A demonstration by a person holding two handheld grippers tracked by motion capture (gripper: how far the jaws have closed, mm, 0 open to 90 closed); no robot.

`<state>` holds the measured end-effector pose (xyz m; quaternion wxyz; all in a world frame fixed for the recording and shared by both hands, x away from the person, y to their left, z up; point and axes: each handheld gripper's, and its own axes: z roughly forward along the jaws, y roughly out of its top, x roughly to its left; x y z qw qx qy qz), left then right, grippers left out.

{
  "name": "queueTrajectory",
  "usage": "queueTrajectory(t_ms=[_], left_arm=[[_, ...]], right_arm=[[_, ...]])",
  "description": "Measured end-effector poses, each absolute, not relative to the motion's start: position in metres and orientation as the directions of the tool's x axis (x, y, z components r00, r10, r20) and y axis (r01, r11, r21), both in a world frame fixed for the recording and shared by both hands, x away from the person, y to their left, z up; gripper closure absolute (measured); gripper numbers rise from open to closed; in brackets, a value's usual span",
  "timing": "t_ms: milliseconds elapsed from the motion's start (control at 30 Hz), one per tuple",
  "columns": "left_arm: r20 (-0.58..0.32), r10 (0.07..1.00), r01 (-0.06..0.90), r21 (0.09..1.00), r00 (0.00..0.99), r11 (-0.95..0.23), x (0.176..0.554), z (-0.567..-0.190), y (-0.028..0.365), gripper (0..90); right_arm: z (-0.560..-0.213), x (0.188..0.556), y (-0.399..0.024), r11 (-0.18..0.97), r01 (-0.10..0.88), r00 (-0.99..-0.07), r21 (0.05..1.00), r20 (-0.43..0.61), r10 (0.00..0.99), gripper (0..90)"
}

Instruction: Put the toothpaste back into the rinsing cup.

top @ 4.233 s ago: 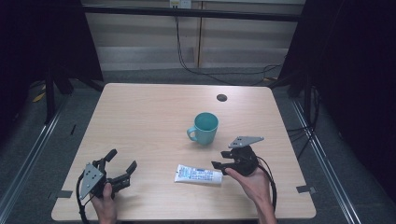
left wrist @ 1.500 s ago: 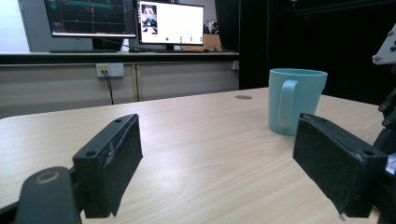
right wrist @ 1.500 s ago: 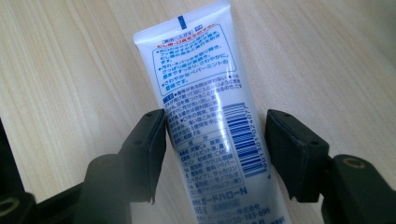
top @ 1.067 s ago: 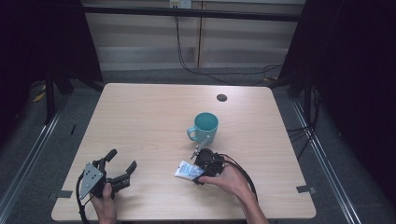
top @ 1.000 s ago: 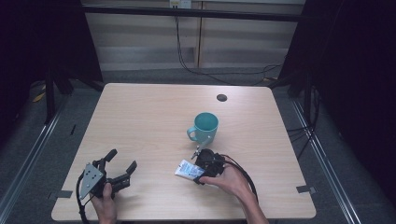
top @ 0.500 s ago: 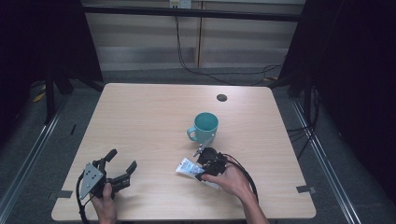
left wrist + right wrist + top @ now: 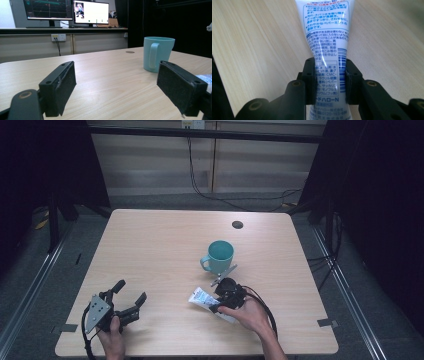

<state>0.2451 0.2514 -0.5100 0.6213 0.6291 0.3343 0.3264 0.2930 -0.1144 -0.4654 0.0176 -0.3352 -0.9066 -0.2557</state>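
Already the grasp looks made: the right claw (image 7: 329, 82) is clenched on the white plastic tube with blue print (image 7: 325, 37), its jaws pinching the flat tail end from both sides, as the right gripper view shows. In the high view that tube (image 7: 201, 297) lies near the front edge of the pale wooden worktop (image 7: 160, 245), just in front of the teal ceramic mug (image 7: 219, 256), and appears to rest there or barely off the surface; I cannot tell which. The left claw (image 7: 131, 296) sits released, jaws wide apart and holding nothing, well to the left of the tube. Judging from this, the pick-up is secured but the carry is not yet done; lifting the tube and placing it, perhaps into the mug, remains.
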Motion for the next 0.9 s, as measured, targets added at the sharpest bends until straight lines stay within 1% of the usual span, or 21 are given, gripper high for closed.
queueTrajectory(t_ms=[167,233,467,633,900], left_arm=[[0.000,0.826,0.015,1.000,0.564,-0.010,0.245,-0.510,0.252,15.5],[-0.004,0.826,0.015,1.000,0.563,-0.005,0.245,-0.510,0.251,15.5],[-0.004,0.826,0.014,1.000,0.563,-0.005,0.245,-0.510,0.251,15.5],[0.000,0.826,0.015,1.000,0.564,-0.010,0.245,-0.510,0.252,15.5],[-0.004,0.826,0.015,1.000,0.564,-0.005,0.245,-0.510,0.251,15.5]], right_arm=[[-0.460,0.294,-0.119,0.613,0.621,-0.770,0.489,0.236,0.592,68.2],[-0.458,0.293,-0.122,0.584,0.629,-0.760,0.513,0.248,0.601,68.3],[-0.454,0.293,-0.124,0.538,0.628,-0.759,0.562,0.290,0.583,68.4],[-0.448,0.292,-0.123,0.512,0.606,-0.772,0.609,0.294,0.564,68.5],[-0.440,0.289,-0.126,0.459,0.571,-0.781,0.680,0.278,0.560,68.6]])
